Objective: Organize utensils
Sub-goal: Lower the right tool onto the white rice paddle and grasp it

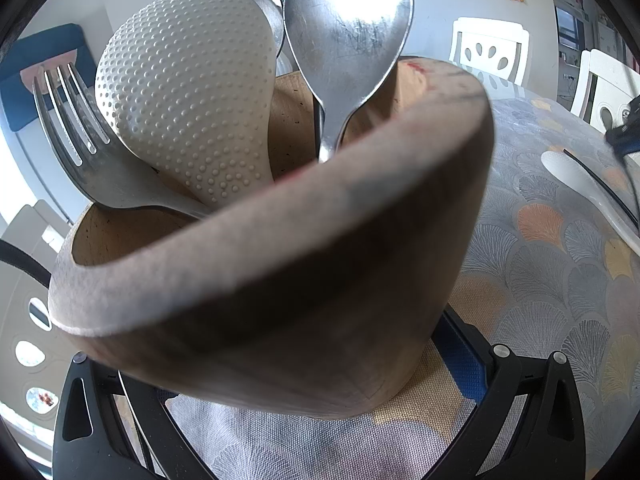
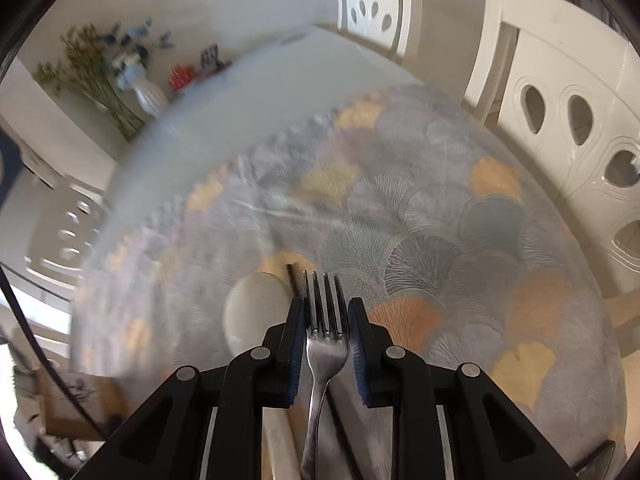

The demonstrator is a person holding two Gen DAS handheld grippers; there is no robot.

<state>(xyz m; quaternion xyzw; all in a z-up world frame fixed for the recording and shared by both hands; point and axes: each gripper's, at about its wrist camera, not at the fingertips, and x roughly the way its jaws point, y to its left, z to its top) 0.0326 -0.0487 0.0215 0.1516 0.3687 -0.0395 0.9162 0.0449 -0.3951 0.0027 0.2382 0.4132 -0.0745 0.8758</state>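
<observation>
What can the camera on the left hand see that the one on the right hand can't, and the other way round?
Only the left view shows the wooden holder between the left tool fingers, with a dotted white paddle, a large metal spoon and a fork in holder. Only the right view shows the right tool around a loose fork, and a vase of flowers. Both show the patterned tablecloth and white chairs.

A holder (image 1: 272, 280) sits between the left fingers (image 1: 464, 360), with a fork (image 1: 76, 136), a paddle (image 1: 188, 92) and a spoon (image 1: 348, 40) standing in it. A second fork (image 2: 325, 332) lies between the right fingers (image 2: 294, 344), tines forward, on the table (image 2: 440, 208).
</observation>
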